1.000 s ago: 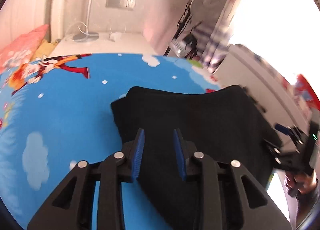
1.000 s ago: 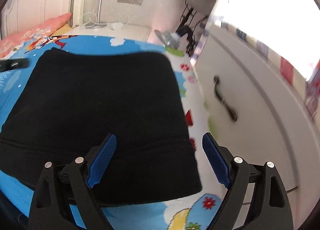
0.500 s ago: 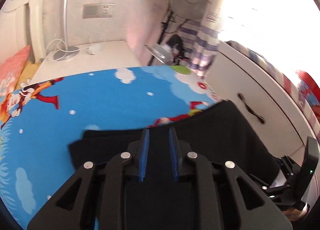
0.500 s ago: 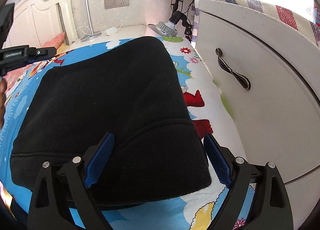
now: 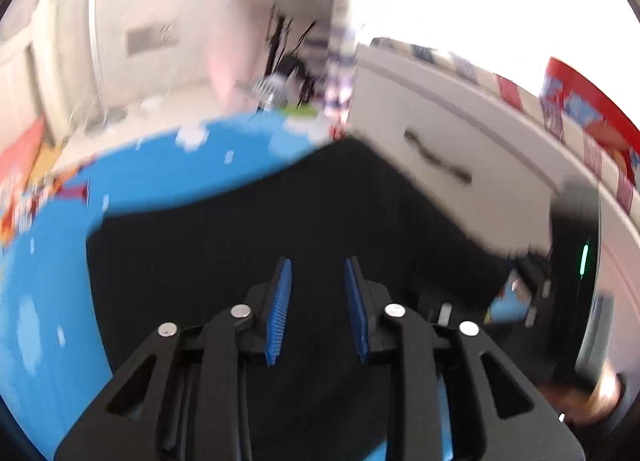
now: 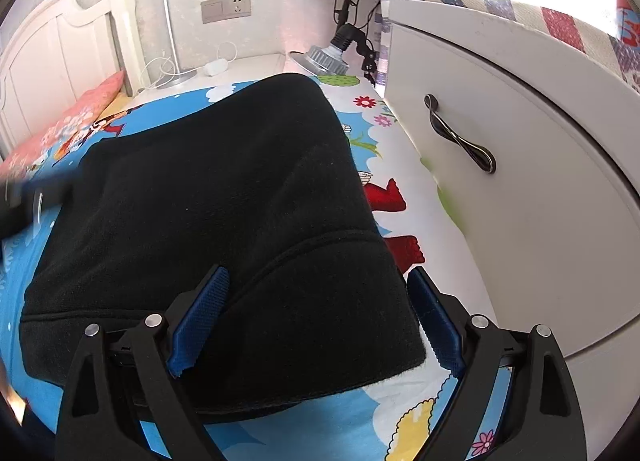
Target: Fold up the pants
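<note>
Swinging fast across the folded black fleece pants point(image 6: 216, 229) on our cartoon-print blue bedsheet point(image 5: 48, 301), our left gripper point(image 5: 318, 301) has just parted its jaws slightly, nothing pinched. Our right gripper point(image 6: 316, 325) hovers, jaws spread wide, empty. Fold looks nearly done. No containers; the white drawer front point(image 6: 520, 181) is closed.

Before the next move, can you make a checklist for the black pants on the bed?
1. Pants lying folded on the bed sheet: ok.
2. Right gripper open, its fingers wide apart over the near edge of the pants: ok.
3. Left gripper has just been opening, nothing visibly pinched between its fingers: ok.
4. Left view sharp enough to aim: not ok, blurred.
5. Drawer cabinet apart from the pants: ok.
6. Layers underneath neat: cannot tell.
</note>
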Available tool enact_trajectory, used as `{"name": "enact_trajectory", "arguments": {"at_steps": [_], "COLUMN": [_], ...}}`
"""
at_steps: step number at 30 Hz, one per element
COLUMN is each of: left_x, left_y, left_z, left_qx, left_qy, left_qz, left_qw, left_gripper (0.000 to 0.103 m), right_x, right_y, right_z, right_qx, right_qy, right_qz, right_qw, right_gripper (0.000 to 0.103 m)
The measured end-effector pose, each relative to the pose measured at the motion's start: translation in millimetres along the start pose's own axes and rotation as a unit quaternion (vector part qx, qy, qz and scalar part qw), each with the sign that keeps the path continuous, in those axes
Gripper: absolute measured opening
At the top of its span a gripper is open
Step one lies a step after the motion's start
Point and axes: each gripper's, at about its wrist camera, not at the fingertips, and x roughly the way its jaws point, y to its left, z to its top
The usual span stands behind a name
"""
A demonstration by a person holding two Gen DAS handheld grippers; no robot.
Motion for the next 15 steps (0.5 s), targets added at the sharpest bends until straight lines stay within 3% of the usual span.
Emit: {"name": "enact_trajectory", "arguments": {"at_steps": [5,7,8,10,15], "left_x": [71.0,100.4,125.3,164.0,156.2], "left_y": [-13.4,-20.5,-24.3,-25.8,-23.7], "left_z": [68.9,84.3,90.3,85.6,84.6], "left_qx": [0.047,0.062,0.071,0.071,0.067], "left_qy": [0.030,0.043,0.068,0.133,0.091], "left_qz": [-0.031,-0.014,0.006,0.012,0.022], "left_qw": [0.9980,0.9971,0.9951,0.9885,0.9934], "left_gripper": [0.030,0.029,0.027,0.028,0.030], "right_x": [0.3,0.2,0.3,1.6,2.5], "right_y": [-0.5,-0.9,-1.3,-2.4,-2.6], "right_z": [0.5,0.3,0.3,0.3,0.3], "right_qx": [0.000,0.003,0.005,0.011,0.011], "right_qy": [0.003,0.004,0.005,0.005,0.006], "right_qz": [-0.004,-0.005,-0.005,-0.010,-0.006], "right_qw": [1.000,1.000,1.000,1.000,1.000], "right_gripper": [0.087,0.087,0.087,0.087,0.087]}}
